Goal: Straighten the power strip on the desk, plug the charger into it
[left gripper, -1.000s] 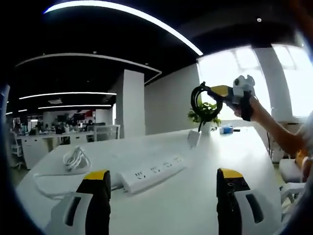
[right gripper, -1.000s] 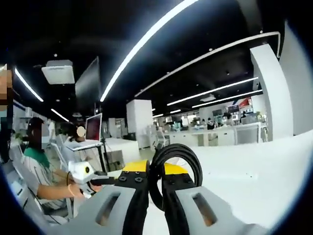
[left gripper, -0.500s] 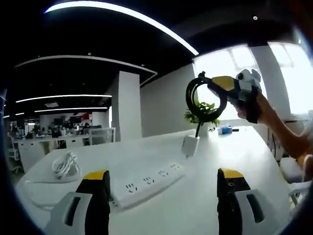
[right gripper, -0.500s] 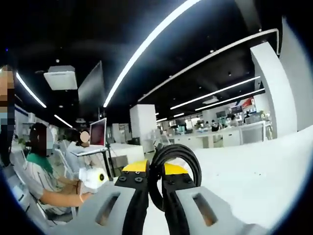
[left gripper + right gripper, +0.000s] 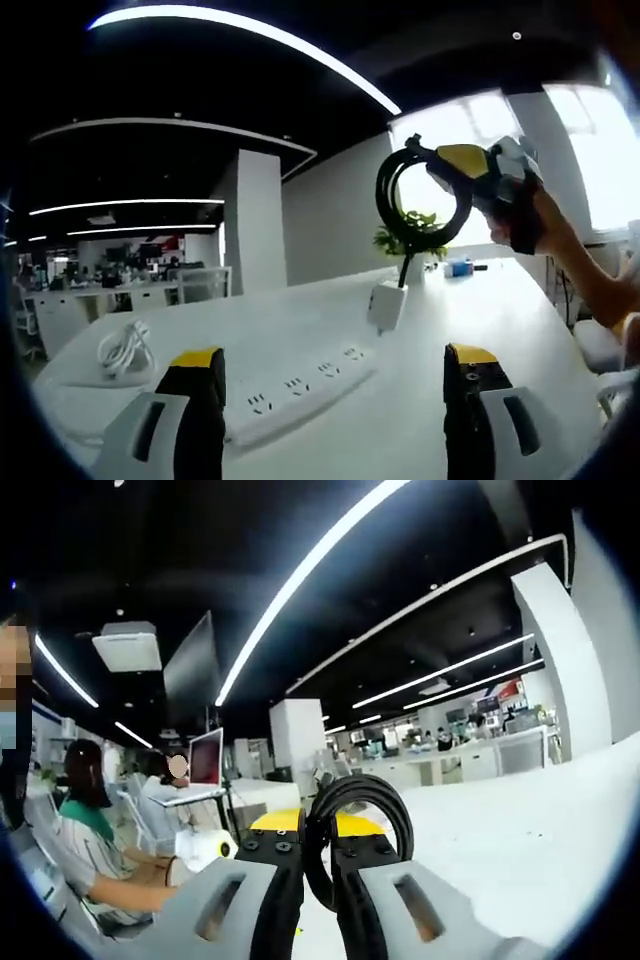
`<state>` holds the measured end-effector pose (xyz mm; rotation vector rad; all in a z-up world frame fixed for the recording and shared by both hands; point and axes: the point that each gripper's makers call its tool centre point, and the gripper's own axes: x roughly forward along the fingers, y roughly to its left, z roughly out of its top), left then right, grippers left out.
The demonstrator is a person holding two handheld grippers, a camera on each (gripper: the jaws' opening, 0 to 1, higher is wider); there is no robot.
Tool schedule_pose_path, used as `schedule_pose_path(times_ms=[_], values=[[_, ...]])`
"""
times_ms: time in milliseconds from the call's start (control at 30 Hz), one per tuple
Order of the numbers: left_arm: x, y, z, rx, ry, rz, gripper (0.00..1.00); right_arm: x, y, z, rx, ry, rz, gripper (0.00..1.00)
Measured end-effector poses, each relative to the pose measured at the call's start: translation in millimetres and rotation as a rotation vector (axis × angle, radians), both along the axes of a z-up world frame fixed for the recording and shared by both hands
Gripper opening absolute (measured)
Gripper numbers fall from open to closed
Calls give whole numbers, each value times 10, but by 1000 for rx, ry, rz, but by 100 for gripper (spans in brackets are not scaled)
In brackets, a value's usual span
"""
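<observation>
The white power strip (image 5: 300, 385) lies flat on the white desk (image 5: 420, 420), set at a slant across your left gripper view, its sockets facing up, just ahead of your left gripper (image 5: 335, 375). That gripper's yellow-tipped jaws stand wide apart with nothing between them, low over the desk. The strip's white cord lies in a loose bundle (image 5: 122, 345) at the desk's far left.

Above the strip, the white charger (image 5: 386, 305) hangs in the air clear of the desk, dangling from a black cable coil (image 5: 420, 205). Your right gripper (image 5: 455, 165), raised high at the right of that view with your hand behind it, holds that coil. In the right gripper view, your right gripper's (image 5: 318, 852) jaws are clamped together on the black loop (image 5: 358, 815), which rises between the yellow tips.

A potted plant (image 5: 412, 238) stands at the far end of the desk before bright windows. In the right gripper view, people sit at a far workstation (image 5: 95, 830) beside a monitor (image 5: 205, 757), under long ceiling light strips.
</observation>
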<state>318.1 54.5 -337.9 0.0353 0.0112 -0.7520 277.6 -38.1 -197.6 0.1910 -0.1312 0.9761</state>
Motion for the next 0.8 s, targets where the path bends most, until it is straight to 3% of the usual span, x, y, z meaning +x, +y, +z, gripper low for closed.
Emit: schedule_pose_path(times_ms=[467,800], values=[[121,-281,78,22,-69,-43,92,-46,91,-7,12,1,5,7],[149,-430,65,28,-64,-64,91,-104,123,-17,-28,-33,-6,7]])
